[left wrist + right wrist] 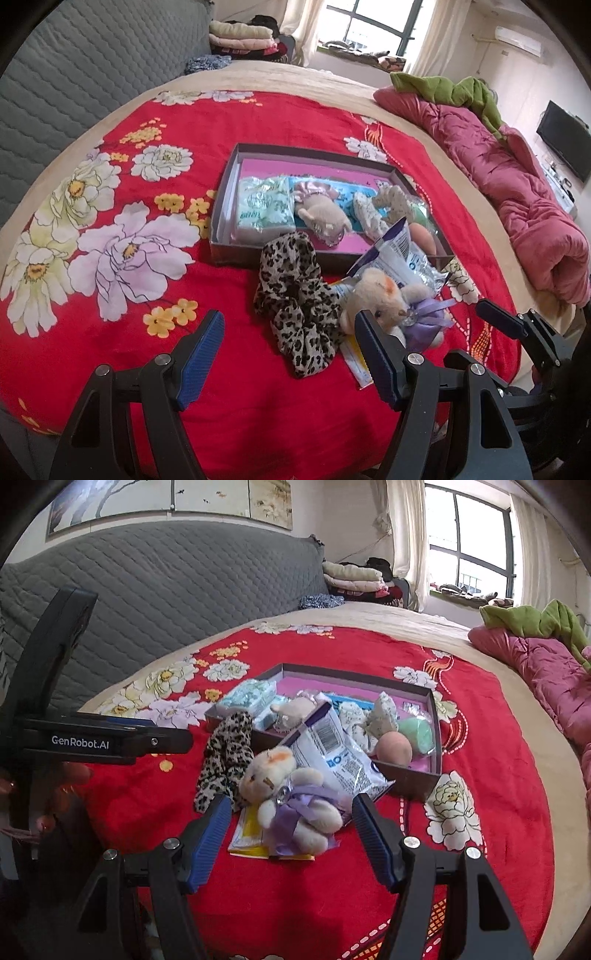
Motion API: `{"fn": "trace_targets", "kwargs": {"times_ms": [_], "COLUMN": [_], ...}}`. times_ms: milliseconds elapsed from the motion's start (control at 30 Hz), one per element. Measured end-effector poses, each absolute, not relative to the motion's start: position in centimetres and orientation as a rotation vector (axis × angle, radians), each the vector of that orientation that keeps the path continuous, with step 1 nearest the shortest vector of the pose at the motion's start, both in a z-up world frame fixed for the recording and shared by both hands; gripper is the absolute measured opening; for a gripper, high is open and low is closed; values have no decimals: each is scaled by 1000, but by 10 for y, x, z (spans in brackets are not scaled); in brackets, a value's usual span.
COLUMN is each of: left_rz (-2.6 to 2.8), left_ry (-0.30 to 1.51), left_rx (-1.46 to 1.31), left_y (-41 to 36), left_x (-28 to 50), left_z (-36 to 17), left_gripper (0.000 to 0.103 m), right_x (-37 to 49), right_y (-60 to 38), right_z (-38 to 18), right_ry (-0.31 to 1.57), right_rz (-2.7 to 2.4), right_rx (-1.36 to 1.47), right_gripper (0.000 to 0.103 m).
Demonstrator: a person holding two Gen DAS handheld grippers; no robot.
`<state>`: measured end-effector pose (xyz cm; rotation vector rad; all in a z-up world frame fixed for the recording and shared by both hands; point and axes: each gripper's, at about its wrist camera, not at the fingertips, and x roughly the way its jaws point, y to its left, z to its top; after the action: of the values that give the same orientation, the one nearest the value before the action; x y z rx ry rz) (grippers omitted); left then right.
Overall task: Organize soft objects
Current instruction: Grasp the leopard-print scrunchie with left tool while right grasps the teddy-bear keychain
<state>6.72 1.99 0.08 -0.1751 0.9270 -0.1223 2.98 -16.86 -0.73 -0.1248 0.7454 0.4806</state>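
A leopard-print scrunchie [299,295] lies on the red floral blanket [147,122], in front of a shallow dark box [236,254]. My left gripper [290,321] hovers open just short of it, nothing between its fingers. Beside the scrunchie lies a cream plush toy in a purple dress [295,805] on a yellow packet [247,834]. My right gripper [291,801] is open, its blue pads either side of the plush and apart from it. A white and purple plastic packet [332,753] leans over the box's front wall [410,779].
In the box lie a tissue pack [264,206], a plush in a pink dress [321,218], floral fabric [373,214], a peach ball [393,749] and a green roll [417,731]. A pink quilt [517,199] runs along the right. A grey quilted headboard [166,590] is behind.
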Motion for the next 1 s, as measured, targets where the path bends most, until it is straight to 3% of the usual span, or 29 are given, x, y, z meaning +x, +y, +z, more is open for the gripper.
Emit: {"fn": "trace_targets", "kwargs": {"times_ms": [1000], "left_rz": [-91], "left_ry": [1017], "left_rx": [-192], "left_y": [23], "left_x": [90], "left_z": [-51], "left_gripper": [75], "right_x": [48], "right_y": [-137], "right_z": [-48], "right_ry": [796], "right_rz": [532], "right_rx": [-146], "right_gripper": [68]}}
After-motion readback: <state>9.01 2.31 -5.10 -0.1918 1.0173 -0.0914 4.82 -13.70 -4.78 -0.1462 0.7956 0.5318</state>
